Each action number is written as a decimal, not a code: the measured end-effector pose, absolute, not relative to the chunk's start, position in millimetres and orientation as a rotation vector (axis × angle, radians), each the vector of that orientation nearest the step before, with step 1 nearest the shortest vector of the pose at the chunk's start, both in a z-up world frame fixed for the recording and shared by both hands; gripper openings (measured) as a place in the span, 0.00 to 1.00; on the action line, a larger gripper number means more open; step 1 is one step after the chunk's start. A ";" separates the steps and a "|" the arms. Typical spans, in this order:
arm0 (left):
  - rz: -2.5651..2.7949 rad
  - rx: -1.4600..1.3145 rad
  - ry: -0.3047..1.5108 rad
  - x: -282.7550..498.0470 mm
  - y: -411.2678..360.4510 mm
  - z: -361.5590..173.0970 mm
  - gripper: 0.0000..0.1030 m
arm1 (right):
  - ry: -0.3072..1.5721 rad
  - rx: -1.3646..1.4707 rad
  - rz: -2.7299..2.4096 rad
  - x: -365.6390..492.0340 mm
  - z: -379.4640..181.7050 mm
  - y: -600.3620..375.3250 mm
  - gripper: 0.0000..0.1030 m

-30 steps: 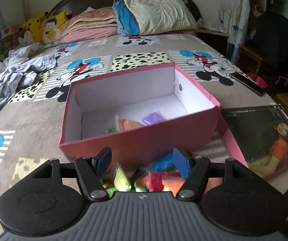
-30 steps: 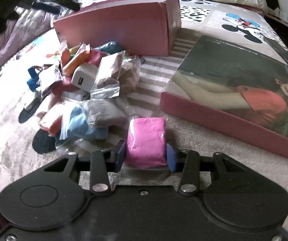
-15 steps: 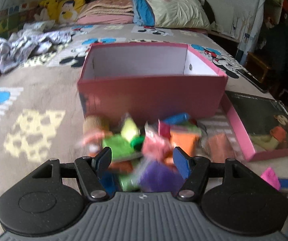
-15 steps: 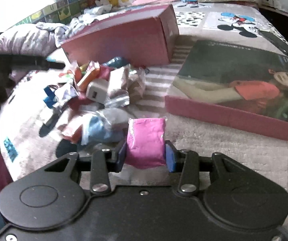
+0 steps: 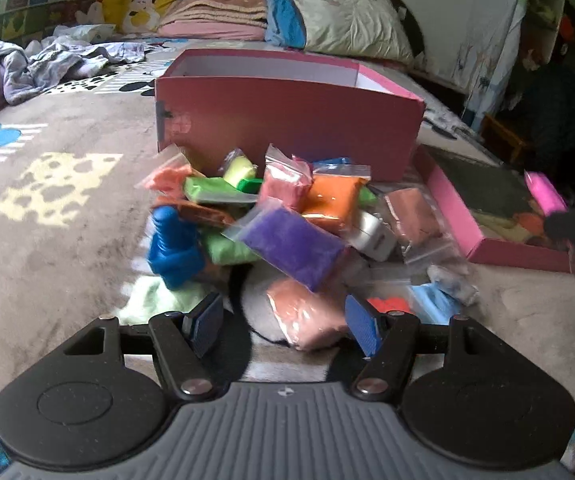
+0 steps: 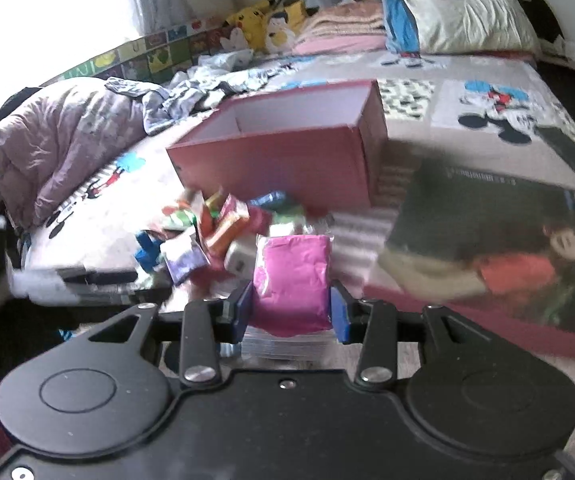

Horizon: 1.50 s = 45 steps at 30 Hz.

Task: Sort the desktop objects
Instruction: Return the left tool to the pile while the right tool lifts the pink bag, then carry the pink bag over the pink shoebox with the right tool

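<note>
The right gripper (image 6: 290, 308) has its blue pads clamped on both sides of a pink clay bag (image 6: 292, 280), which is lifted clear of the bedspread (image 6: 487, 76). The same bag shows at the far right of the left wrist view, above the box lid (image 5: 487, 216).

The left gripper (image 5: 283, 322) stands about half open over the near edge of the pile. A salmon clay bag (image 5: 307, 312) lies between its pads, nearer the right one; the blur leaves it unclear whether that pad touches it, and nothing is gripped.

The pile of bagged clay sits just in front of the pink shoebox (image 5: 287, 120). It includes a purple bag (image 5: 293, 246), an orange bag (image 5: 333, 200), a blue plastic toy (image 5: 173, 250) at its left and a white charger block (image 5: 373, 236) at its right.
</note>
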<state>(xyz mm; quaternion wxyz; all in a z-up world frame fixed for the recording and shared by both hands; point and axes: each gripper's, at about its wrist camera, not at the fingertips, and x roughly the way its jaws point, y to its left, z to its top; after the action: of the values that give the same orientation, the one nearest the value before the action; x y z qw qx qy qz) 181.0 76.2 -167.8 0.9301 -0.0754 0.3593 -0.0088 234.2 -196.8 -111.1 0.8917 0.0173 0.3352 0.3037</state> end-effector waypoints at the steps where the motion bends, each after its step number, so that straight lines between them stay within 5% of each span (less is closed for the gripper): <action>1: -0.019 -0.158 0.726 178.9 75.2 -169.4 0.65 | 0.687 0.030 0.634 235.9 -107.2 -194.9 0.38; 22: -0.024 -0.187 0.646 173.4 75.1 -181.8 0.65 | 0.554 -0.087 0.671 304.6 -37.6 -156.0 0.38; 45: 0.003 -0.058 0.518 165.8 71.9 -181.5 0.65 | 0.606 -0.203 0.664 398.1 -34.6 -109.3 0.38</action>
<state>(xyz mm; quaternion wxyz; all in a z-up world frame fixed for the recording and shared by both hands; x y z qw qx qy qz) 165.8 71.9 -181.5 0.9662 -0.0289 0.2561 0.0014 398.1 -109.3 -34.6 0.8957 -0.0978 0.2924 0.3205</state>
